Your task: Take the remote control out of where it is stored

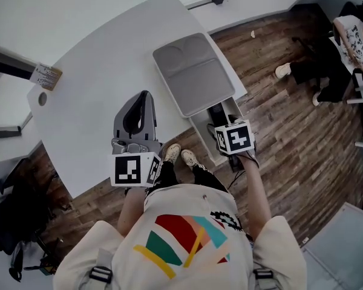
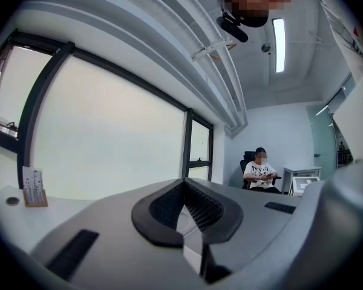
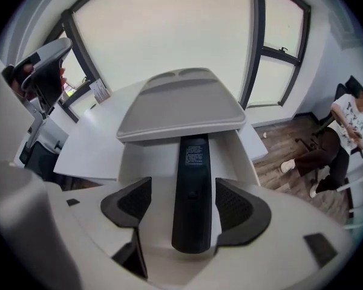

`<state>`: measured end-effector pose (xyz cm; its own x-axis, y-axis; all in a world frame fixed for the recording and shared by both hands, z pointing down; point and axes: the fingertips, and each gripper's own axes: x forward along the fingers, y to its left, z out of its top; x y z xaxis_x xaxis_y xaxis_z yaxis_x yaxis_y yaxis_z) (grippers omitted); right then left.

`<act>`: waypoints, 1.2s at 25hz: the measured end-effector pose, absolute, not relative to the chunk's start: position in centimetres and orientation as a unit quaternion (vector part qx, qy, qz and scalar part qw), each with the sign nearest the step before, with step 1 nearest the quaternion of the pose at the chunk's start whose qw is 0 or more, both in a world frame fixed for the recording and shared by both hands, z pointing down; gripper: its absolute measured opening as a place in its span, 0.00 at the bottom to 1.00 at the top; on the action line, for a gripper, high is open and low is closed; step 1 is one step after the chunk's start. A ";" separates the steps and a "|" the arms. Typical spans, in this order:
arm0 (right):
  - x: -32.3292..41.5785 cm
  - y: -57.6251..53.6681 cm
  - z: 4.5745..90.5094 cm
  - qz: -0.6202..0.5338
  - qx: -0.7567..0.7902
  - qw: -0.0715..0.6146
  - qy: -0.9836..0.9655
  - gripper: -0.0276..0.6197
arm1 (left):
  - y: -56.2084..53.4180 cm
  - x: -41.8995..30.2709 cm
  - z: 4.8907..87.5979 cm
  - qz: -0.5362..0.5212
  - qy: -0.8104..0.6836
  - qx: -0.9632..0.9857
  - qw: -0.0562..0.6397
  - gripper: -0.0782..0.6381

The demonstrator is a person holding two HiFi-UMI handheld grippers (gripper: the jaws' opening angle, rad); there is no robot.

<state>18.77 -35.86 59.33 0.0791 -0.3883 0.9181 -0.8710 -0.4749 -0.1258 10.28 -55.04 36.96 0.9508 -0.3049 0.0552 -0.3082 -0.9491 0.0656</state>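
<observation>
The right gripper (image 3: 185, 205) is held with its 2 jaws well apart, and nothing is clamped. The remote control (image 3: 192, 174) is seen lying between the dark ribbed pads (image 3: 128, 202), with a narrow gap left on each side, so it is straddled but not gripped. The remote control is shown as a long, slim, black bar with rounded ends. A block of small white print is carried near its far end and a small mark near its middle; no buttons can be made out on the upturned face. It lies lengthwise in an open white drawer (image 3: 146, 162), its far end tucked under the front edge of a gray tray (image 3: 181, 104) that sits on the white desk (image 3: 91, 144) above.

The left gripper (image 2: 183, 205) is seen with its 2 jaws pressed together, pad against pad, and nothing is held between them. In the head view it is held over the desk edge, well apart from the drawer, with its tips pointed toward the windows.

A seated person (image 3: 346, 132) is visible at the far right of the room.
</observation>
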 end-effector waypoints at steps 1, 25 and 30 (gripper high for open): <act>18.9 -35.8 59.7 0.508 0.693 0.245 -0.449 0.56 | -55.1 10.3 37.0 0.023 -0.156 0.987 0.038 0.12; 20.1 -36.0 62.2 0.523 0.677 0.276 -0.438 0.40 | -54.9 11.2 37.6 0.029 -0.143 0.988 0.042 0.12; 20.2 -36.1 62.3 0.525 0.674 0.279 -0.438 0.39 | -54.8 11.1 37.6 0.028 -0.143 0.989 0.040 0.12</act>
<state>20.17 -36.05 62.32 0.0651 -0.2977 0.9525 -0.8838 -0.4604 -0.0835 11.14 -54.81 37.56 0.9578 -0.2796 0.0672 -0.2840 -0.9562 0.0703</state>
